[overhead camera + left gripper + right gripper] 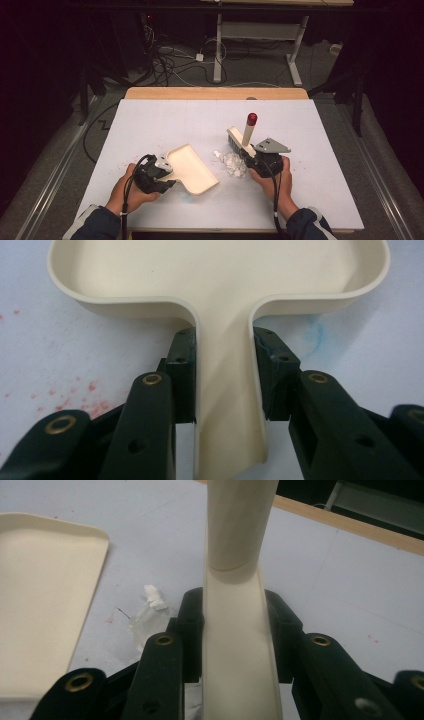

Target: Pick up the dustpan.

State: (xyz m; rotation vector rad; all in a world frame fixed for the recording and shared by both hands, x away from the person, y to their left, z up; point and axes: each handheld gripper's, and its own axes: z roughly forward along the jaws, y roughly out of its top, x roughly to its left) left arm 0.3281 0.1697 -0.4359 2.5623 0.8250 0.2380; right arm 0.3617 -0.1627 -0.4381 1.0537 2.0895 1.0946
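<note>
the left gripper (167, 175) is clamping its two black pads (182, 375) on the narrow handle of the cream dustpan (192, 167), one pad on each side wall of the handle, so the jaws are standing only as wide as the handle and are not free. the dustpan is lying flat on the white table (150, 125), a little left of the table's middle and near the front edge; in the high view its long axis is running from about 10 o'clock to 4 o'clock, and its tray part is looking empty, with nothing lying inside. in the left gripper view the handle is pointing to 6 o'clock and the tray is opening toward 12 o'clock. the right gripper (255, 156) is gripping the cream handle of the brush (244, 134) between its pads (192, 630), closed tight on it. the brush is standing steeply, its red tip (252, 118) pointing to about 12 o'clock in the high view, and its bristle head is down near the table. a small heap of clear crumpled scraps (231, 162) is lying on the table between the dustpan and the brush, just beside the right gripper at its 9 o'clock, outside the tray.
</note>
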